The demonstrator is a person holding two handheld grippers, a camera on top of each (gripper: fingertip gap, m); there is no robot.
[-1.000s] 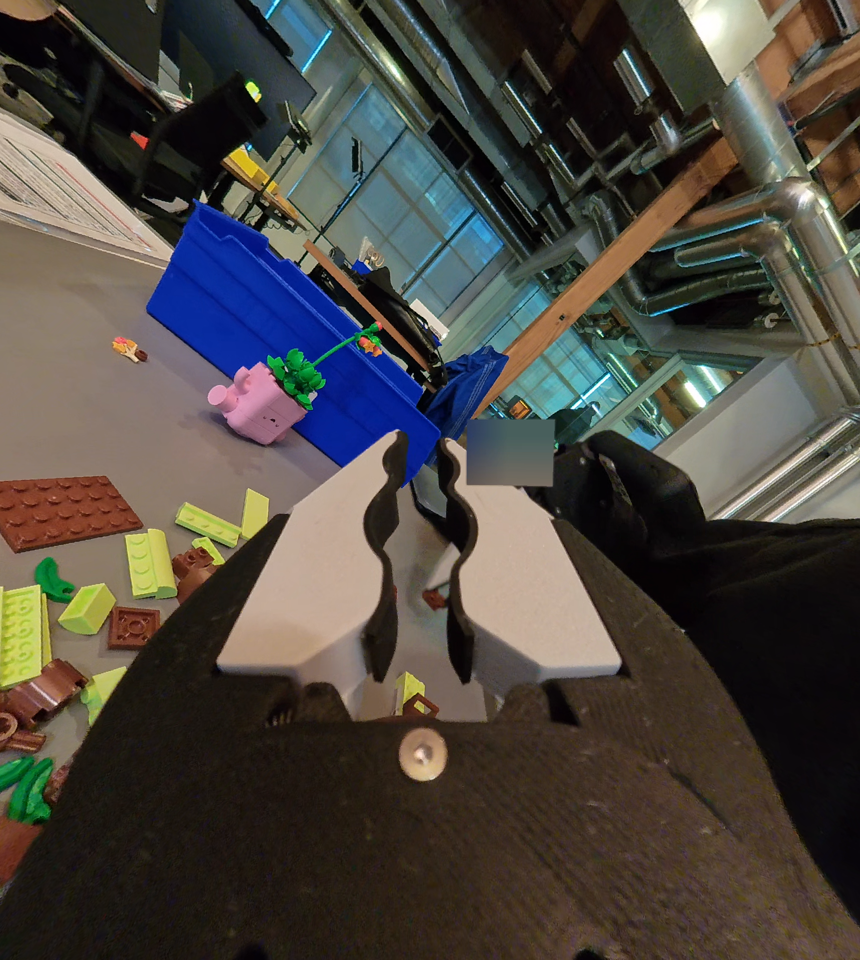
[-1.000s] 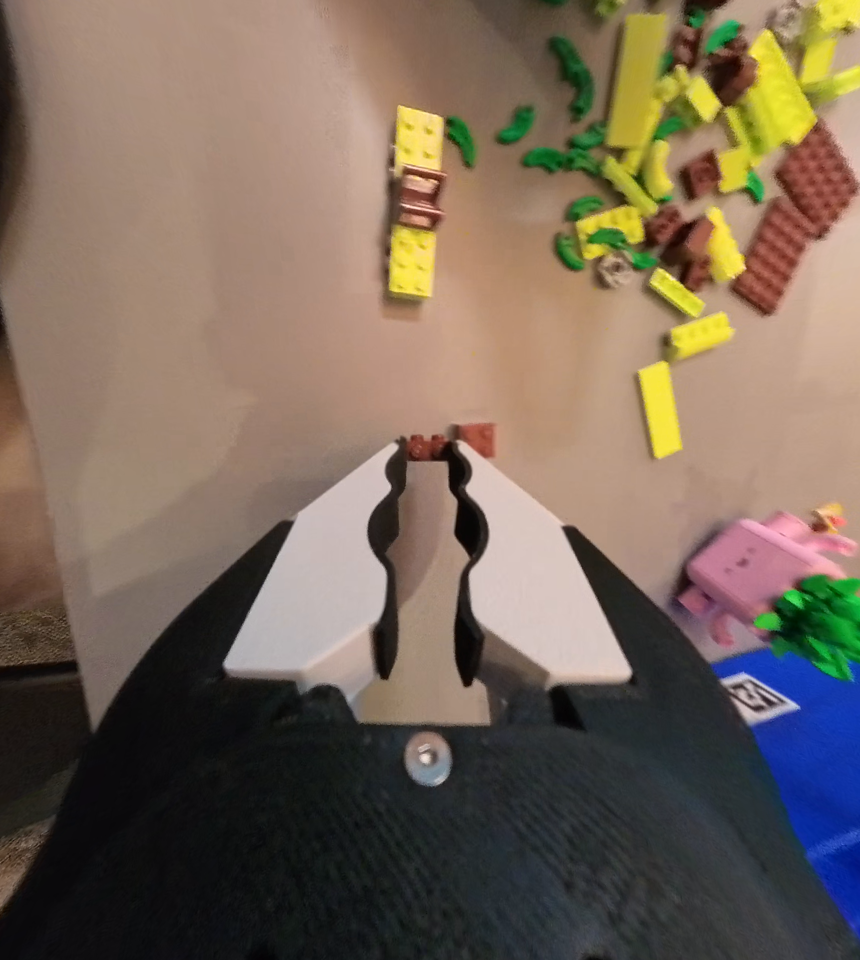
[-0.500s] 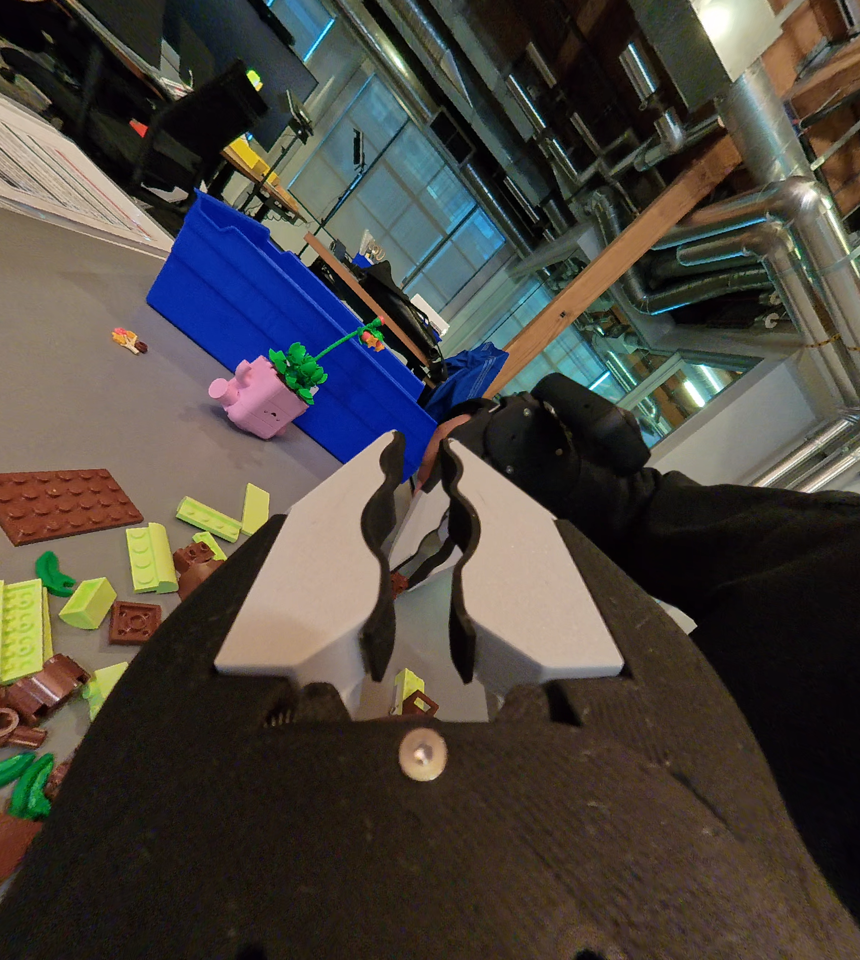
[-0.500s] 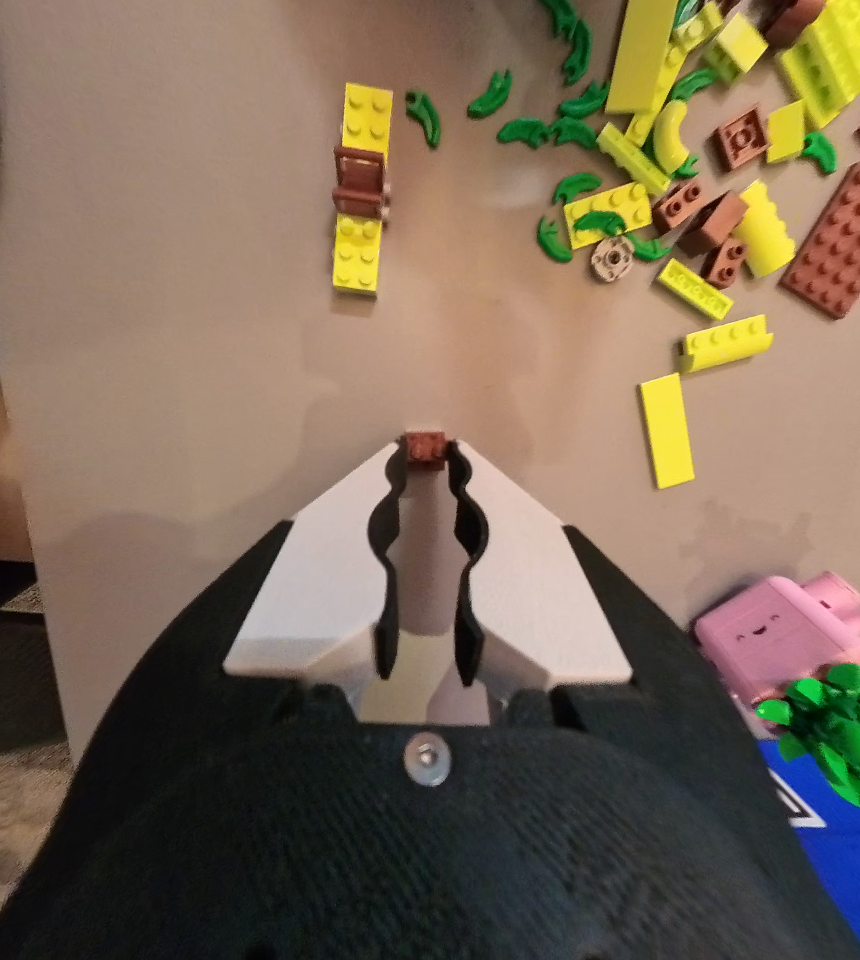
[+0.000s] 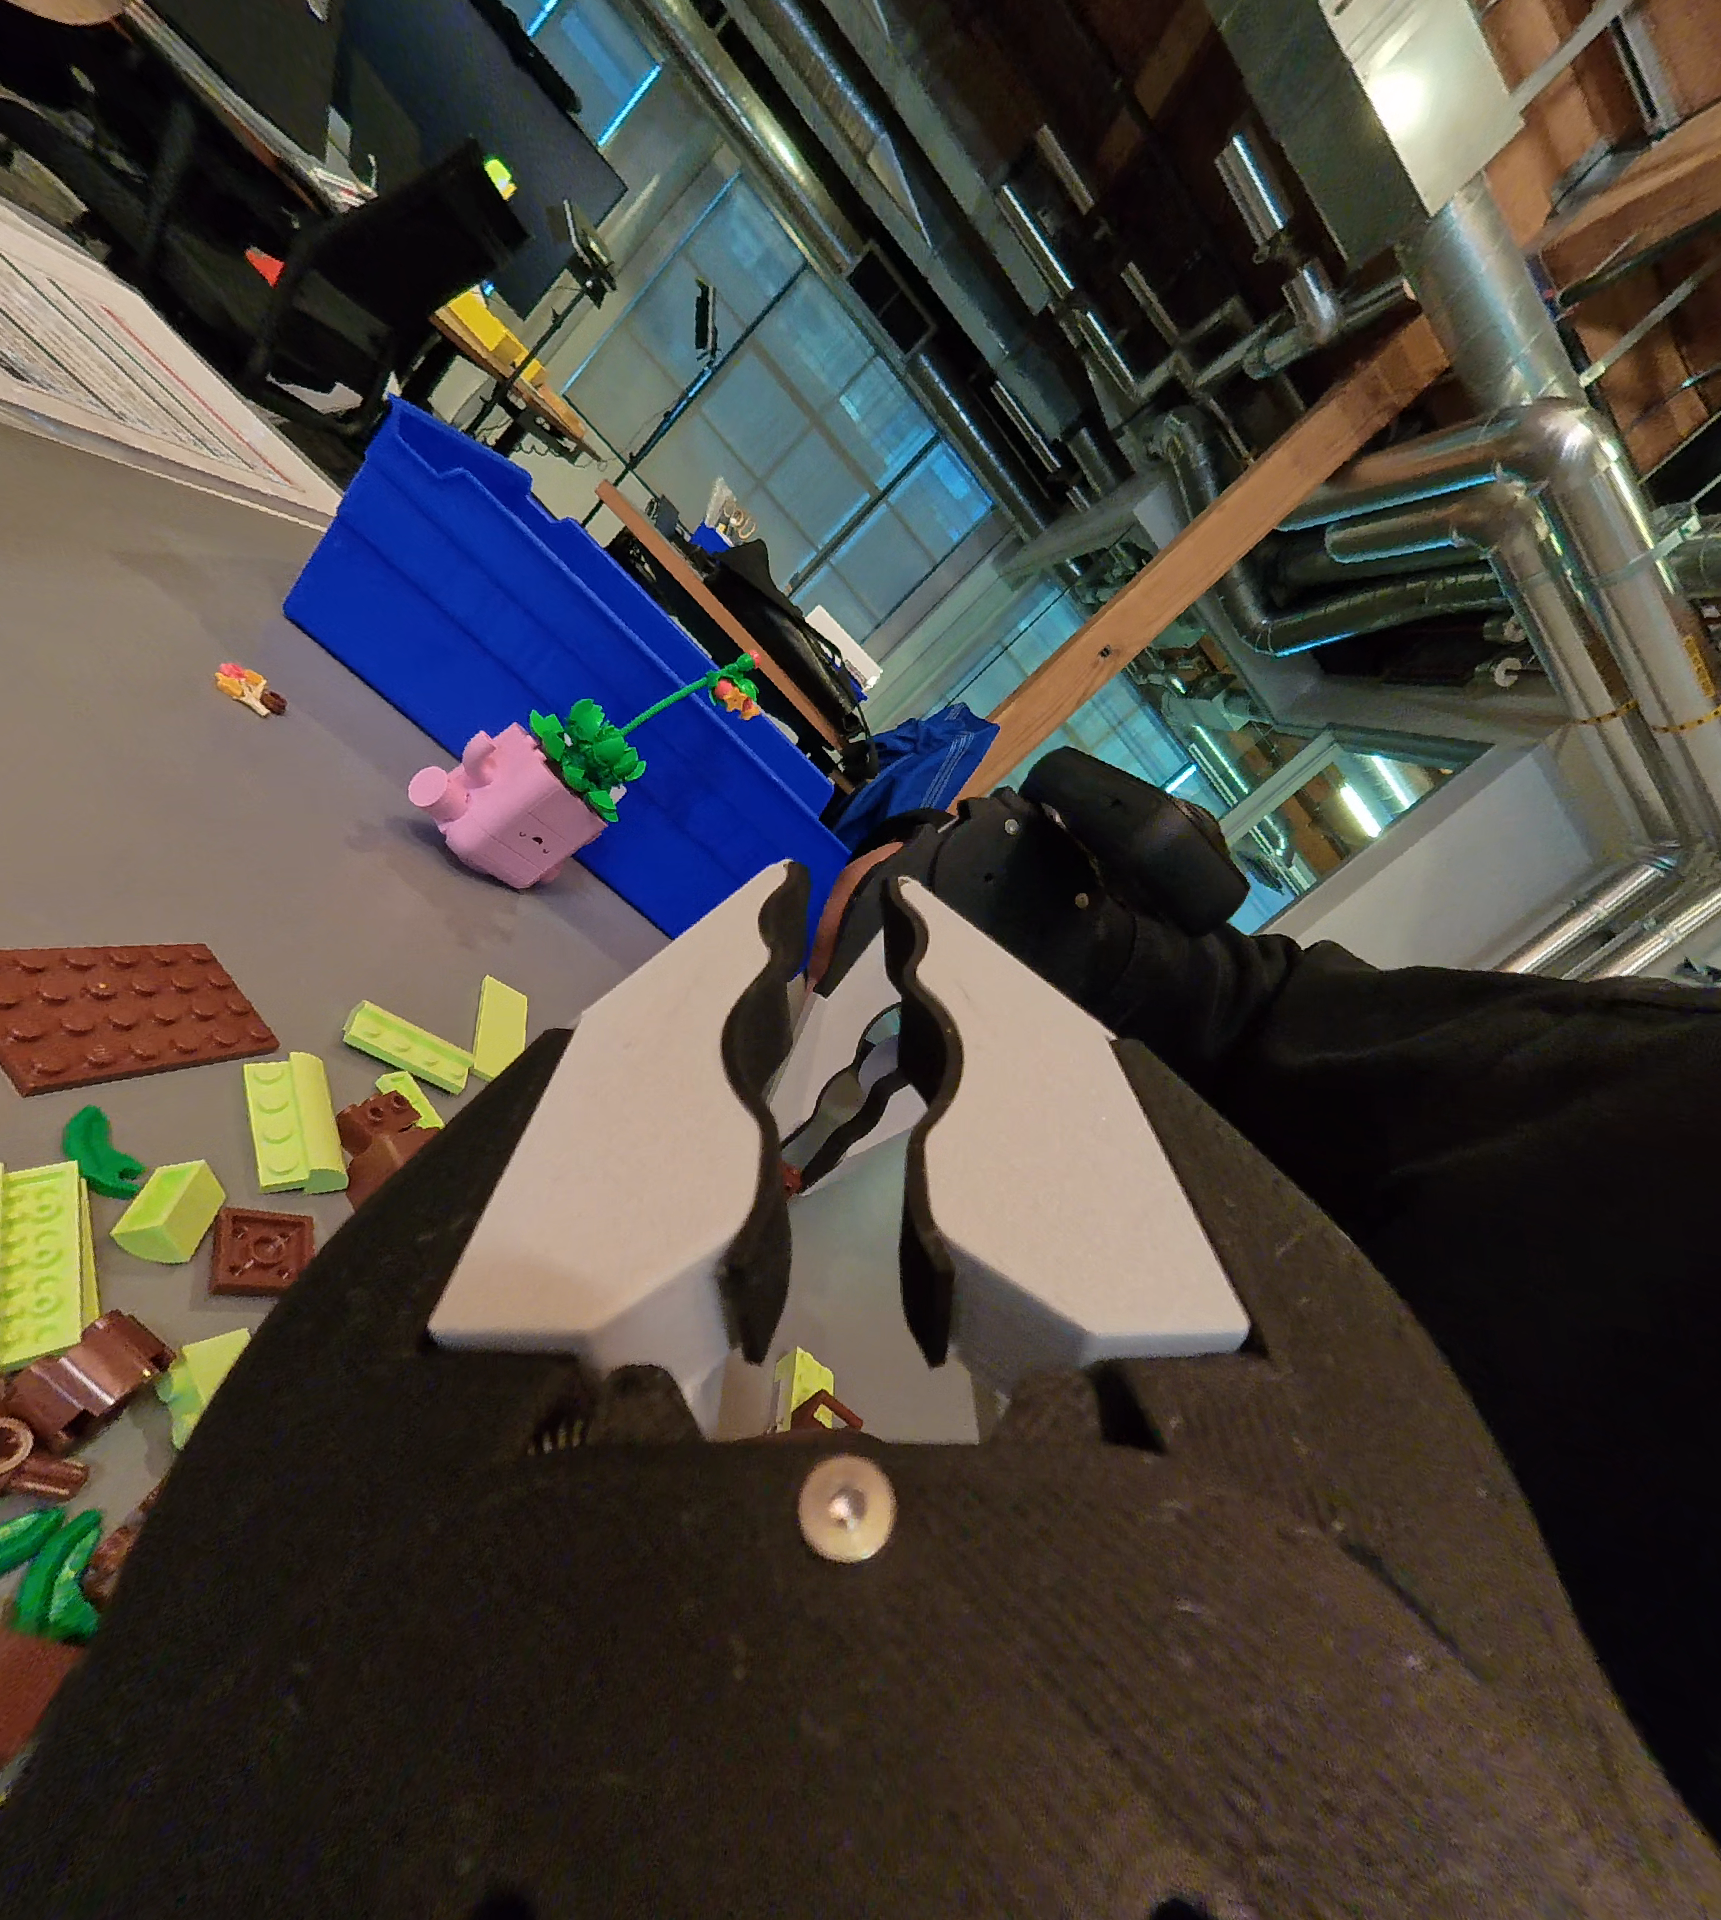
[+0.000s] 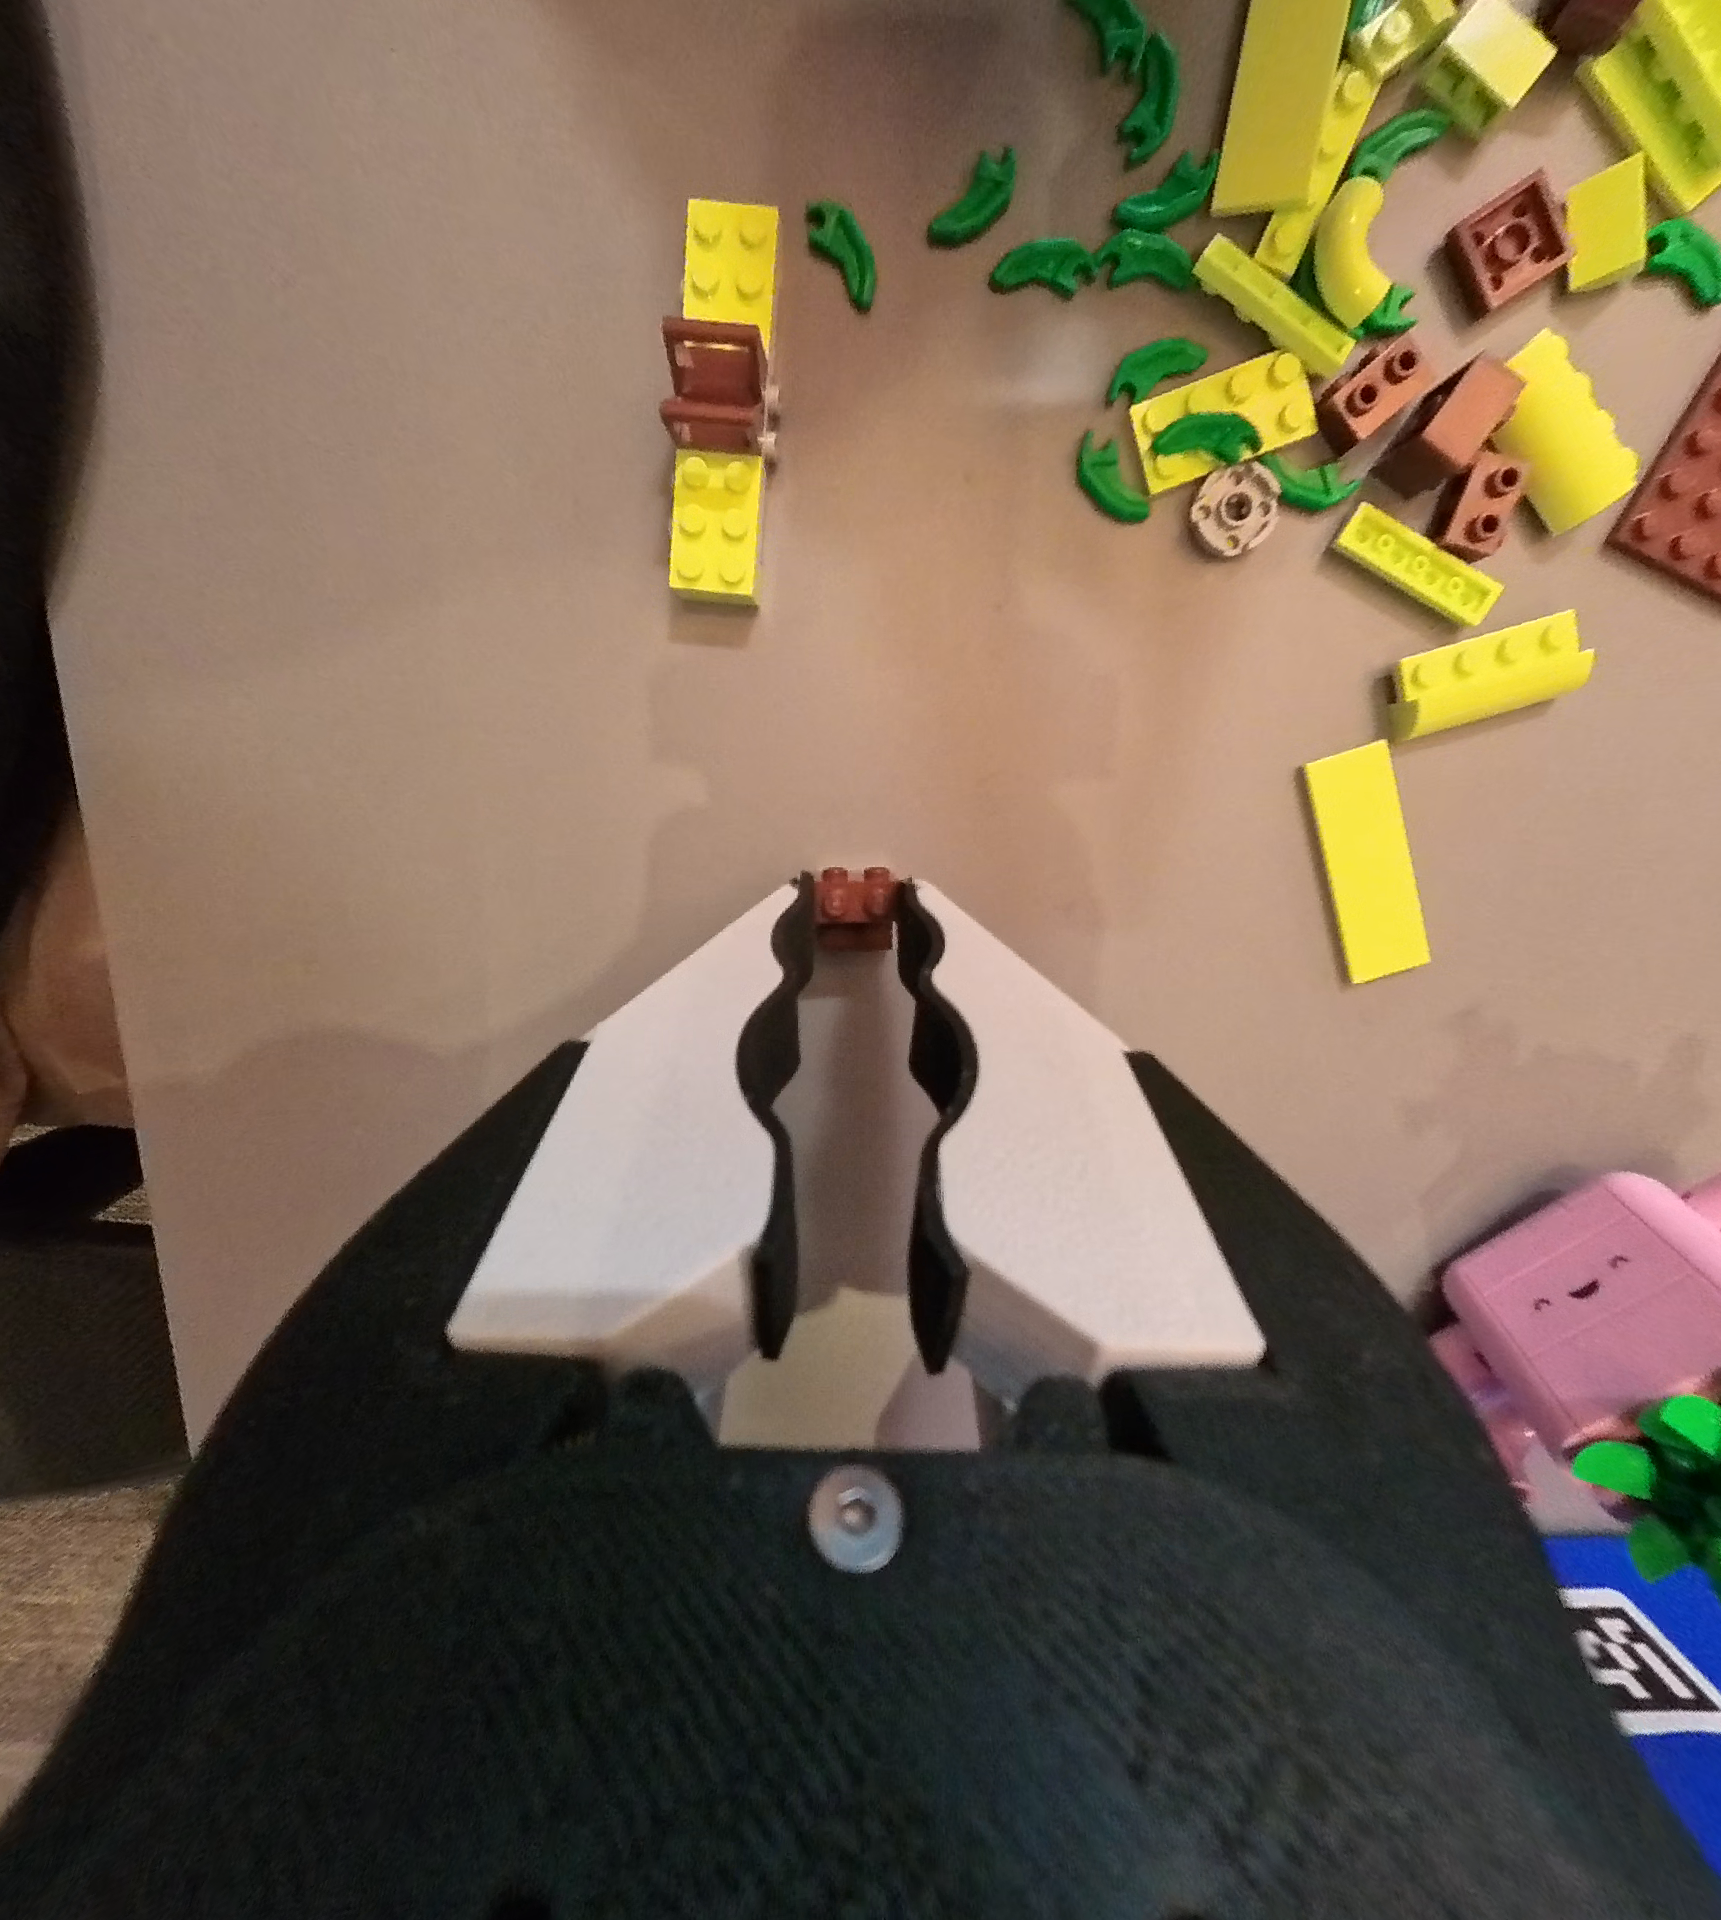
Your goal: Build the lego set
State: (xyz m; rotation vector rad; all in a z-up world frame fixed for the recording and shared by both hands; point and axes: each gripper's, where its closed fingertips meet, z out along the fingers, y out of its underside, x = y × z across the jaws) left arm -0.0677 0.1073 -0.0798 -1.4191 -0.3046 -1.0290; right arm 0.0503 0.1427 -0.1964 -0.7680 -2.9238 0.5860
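Observation:
My right gripper (image 6: pixel 856 899) is shut on a small brown brick (image 6: pixel 854 914), held at its fingertips above the grey table (image 6: pixel 420 623). A lime plate with a brown hinge piece on it (image 6: pixel 721 405) lies apart on the table ahead. My left gripper (image 5: pixel 840 894) is open and empty, raised and tilted. The right gripper (image 5: pixel 796 1174) shows through the gap between the left gripper's fingers, tips pointing down at the table. Loose lime, brown and green pieces (image 6: pixel 1407 343) lie in a pile to the right, and they also show in the left wrist view (image 5: pixel 56 1226).
A pink pot with a green plant (image 5: pixel 523 821) stands by a blue bin (image 5: pixel 523 644); both also show at the lower right of the right wrist view, pot (image 6: pixel 1604 1288) and bin (image 6: pixel 1718 1714). The table edge (image 6: pixel 118 935) runs down the left. A person's black sleeve (image 5: pixel 1458 1143) reaches in. Across from one pair of fingers to the other is roughly 15 cm.
The right gripper has closed on the small brown brick and carried it away from the second brown piece. In the left wrist view it has swung in front of my left fingers.

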